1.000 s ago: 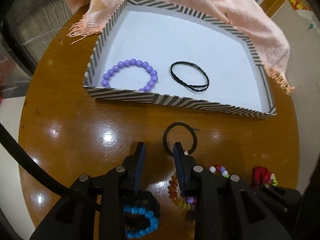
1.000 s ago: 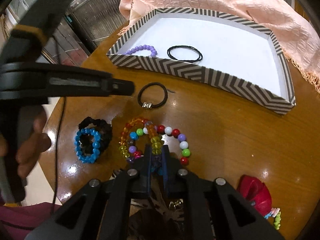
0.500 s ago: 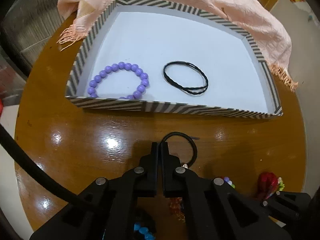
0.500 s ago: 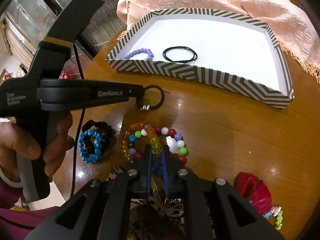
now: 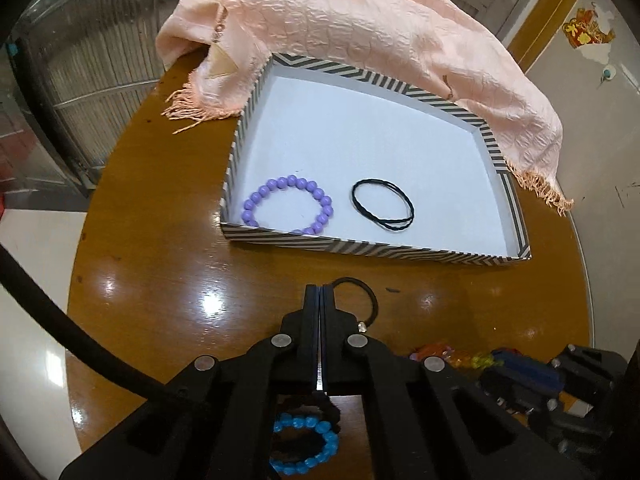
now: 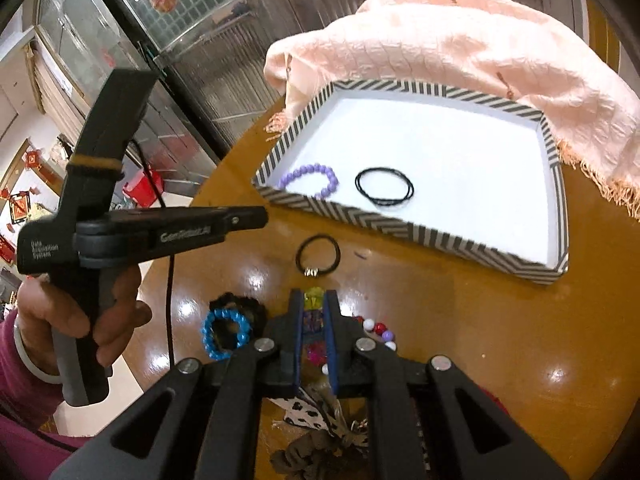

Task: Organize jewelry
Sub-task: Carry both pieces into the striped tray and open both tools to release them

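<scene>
a: left wrist view first. left gripper at 6 o'clock, jaws pressed flat together, nothing between them. black hair tie sits just beside the tips, toward 1 o'clock, on the wooden table.

b: so not gripped?

a: hard to call from here (the ring half hides behind the fingers). striped tray at 12 o'clock already holds a purple bead bracelet in its 7 o'clock corner and thin black bands beside it, toward 3 o'clock. pink scarf drapes the tray's far rim. blue bead bracelet lies under the gripper body.

b: right wrist view?

a: settles it. the left gripper hangs at 9 o'clock, above the table, clamped on nothing; the hair tie lies flat at 12 o'clock, apart from it. right gripper is closed on a translucent multicolour bead bracelet. a red-white-purple bead strand lies at its 3 o'clock, the blue one at 9 o'clock.

b: progress?

a: my read: two pieces in the tray, at least four outside. under halfway. the hair tie likely needs a fresh grasp.
</scene>
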{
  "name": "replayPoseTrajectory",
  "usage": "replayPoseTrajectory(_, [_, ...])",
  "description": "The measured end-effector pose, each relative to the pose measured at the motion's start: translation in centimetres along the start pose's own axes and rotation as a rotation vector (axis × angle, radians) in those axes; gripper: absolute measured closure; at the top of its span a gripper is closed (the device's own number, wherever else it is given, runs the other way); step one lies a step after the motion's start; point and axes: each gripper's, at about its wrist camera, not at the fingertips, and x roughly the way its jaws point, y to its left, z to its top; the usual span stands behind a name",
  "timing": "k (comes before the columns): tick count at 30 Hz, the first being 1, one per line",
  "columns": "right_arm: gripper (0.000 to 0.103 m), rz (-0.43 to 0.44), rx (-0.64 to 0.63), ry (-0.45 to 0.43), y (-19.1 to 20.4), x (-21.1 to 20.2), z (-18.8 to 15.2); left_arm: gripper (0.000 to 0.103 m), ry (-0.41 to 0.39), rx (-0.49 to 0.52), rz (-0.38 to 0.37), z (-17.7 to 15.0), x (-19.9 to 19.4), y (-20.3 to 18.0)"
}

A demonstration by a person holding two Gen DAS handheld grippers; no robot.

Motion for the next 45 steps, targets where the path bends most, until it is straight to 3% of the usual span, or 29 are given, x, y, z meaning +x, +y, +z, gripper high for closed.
replayPoseTrajectory(5, [0.093,-0.019,0.003,-0.024,0.0,-0.9,0.3,0.098,0.033,-0.002,0.008,-0.4,1.4,0.0])
replayPoseTrajectory(9, [0.093,-0.028,0.025,-0.027,-0.6,-1.2,0.2,0.079,0.064,-0.014,0.023,-0.5,3.5,-0.4])
replayPoseTrajectory(12, [0.093,-0.03,0.032,-0.026,-0.8,-1.6,-0.2,0.079,0.085,0.009,0.046,-0.4,5.0,-1.2])
replayPoseTrajectory(17, [0.093,-0.026,0.041,-0.03,-1.1,-2.1,-0.3,0.079,0.09,0.055,0.144,-0.4,6.3,-2.3])
replayPoseTrajectory(19, [0.093,-0.023,0.046,-0.037,-1.2,-2.3,-0.2,0.085,0.082,0.094,0.172,-0.4,6.4,-2.9])
replayPoseTrajectory(20, [0.093,-0.02,0.049,-0.04,-1.3,-2.4,-0.1,0.097,0.079,0.109,0.162,-0.5,6.4,-3.1])
replayPoseTrajectory(23, [0.093,-0.012,0.054,-0.045,-1.5,-2.5,0.2,0.097,0.078,0.135,0.148,-0.5,6.5,-3.3])
replayPoseTrajectory(27, [0.093,-0.008,0.052,-0.05,-1.5,-2.5,0.7,0.098,0.105,0.065,0.066,-0.3,5.6,-1.8])
replayPoseTrajectory(32, [0.093,-0.004,0.044,-0.059,-1.4,-2.9,1.5,0.098,0.072,0.041,0.005,0.0,2.8,-1.0])
replayPoseTrajectory(45, [0.093,-0.03,-0.014,-0.089,-1.5,-2.8,6.9,0.098,-0.049,0.049,0.026,3.8,-2.1,-0.3])
